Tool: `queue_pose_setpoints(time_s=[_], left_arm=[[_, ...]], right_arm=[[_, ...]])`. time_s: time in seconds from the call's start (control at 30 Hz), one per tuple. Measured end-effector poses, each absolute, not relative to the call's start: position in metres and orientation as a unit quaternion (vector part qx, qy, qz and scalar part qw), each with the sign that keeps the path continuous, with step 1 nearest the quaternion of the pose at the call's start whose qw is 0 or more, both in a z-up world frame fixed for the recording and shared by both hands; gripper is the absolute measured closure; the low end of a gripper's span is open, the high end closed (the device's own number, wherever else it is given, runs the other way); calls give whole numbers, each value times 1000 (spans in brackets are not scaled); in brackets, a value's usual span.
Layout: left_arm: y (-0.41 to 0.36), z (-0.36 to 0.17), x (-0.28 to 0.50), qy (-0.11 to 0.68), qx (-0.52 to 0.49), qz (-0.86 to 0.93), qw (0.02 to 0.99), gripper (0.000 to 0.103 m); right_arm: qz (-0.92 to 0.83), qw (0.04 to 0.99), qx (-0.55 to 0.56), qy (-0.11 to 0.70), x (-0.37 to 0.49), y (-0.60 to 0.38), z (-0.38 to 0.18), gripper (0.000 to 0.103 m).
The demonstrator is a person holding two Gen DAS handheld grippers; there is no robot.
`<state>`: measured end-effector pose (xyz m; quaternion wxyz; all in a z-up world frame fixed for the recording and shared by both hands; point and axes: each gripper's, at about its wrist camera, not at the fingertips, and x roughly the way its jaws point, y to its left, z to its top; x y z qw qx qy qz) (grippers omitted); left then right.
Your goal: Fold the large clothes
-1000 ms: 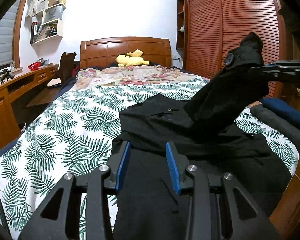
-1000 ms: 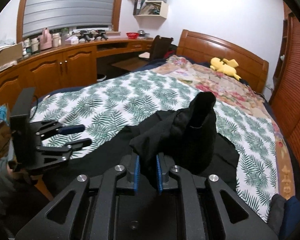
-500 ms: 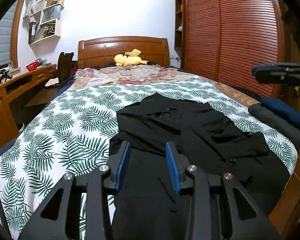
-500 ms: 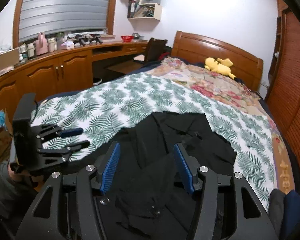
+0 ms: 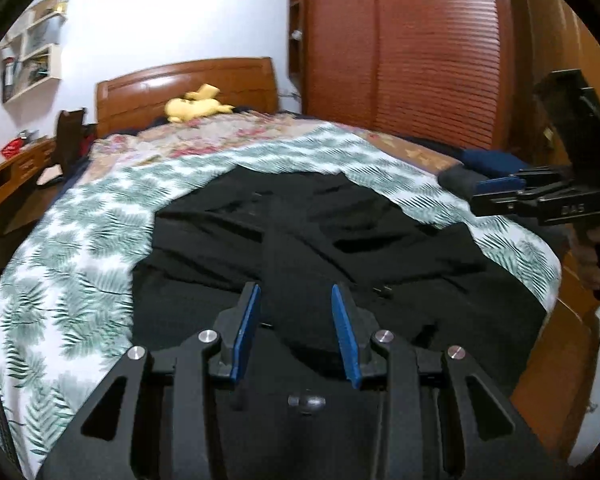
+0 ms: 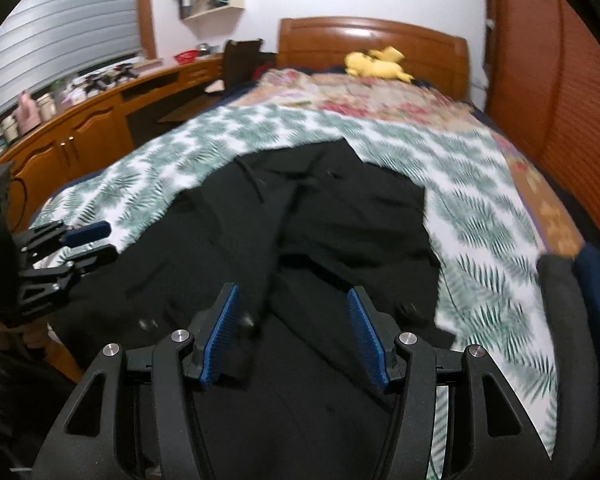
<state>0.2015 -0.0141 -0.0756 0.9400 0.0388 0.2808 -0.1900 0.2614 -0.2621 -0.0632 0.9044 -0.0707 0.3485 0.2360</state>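
A large black garment (image 5: 308, 240) lies spread on the bed's leaf-print cover (image 5: 80, 240), with both sleeves folded across its middle; it also shows in the right wrist view (image 6: 320, 220). My left gripper (image 5: 296, 308) is open and empty just above the garment's near hem. My right gripper (image 6: 292, 308) is open and empty above the garment's near part. The right gripper also shows at the right edge of the left wrist view (image 5: 496, 192), and the left gripper at the left edge of the right wrist view (image 6: 88, 244).
Folded dark grey and navy clothes (image 6: 580, 300) are stacked at the bed's right corner. A yellow plush toy (image 5: 196, 106) lies by the wooden headboard (image 5: 188, 80). A wooden desk with cabinets (image 6: 80, 120) runs along the left; a louvred wardrobe (image 5: 420, 52) stands right.
The right gripper opened and let the black sleeve drop across the garment, then pulled back to the right. Both views have shifted; the left gripper stays open.
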Motion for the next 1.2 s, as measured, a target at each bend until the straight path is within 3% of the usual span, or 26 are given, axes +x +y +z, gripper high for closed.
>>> queue_pose_setpoints(time_s=[0.43,0.53,0.97,1.03,1.1,1.2], left_arm=[[-113,-110,201,350,68,-275,893,68],[-121,-118,206,364,73,-278,886,68],[-139,-141,219,399,92,-279,868,68],[-138,-137,219,391,107,-262,876,89],[-134,-134,220,392,109,-261,875,102],[-121,-119,221,376,103,-245,888,103]], right_arm=[[191,899,-65,388,247,-312,-109,44],[187,899,-64,390,244,-317,-116,39],[181,896,-46,402,238,-328,-127,39],[181,896,-45,402,238,-327,-128,39],[182,895,-45,404,237,-326,-130,39],[183,894,-45,406,235,-323,-134,39]])
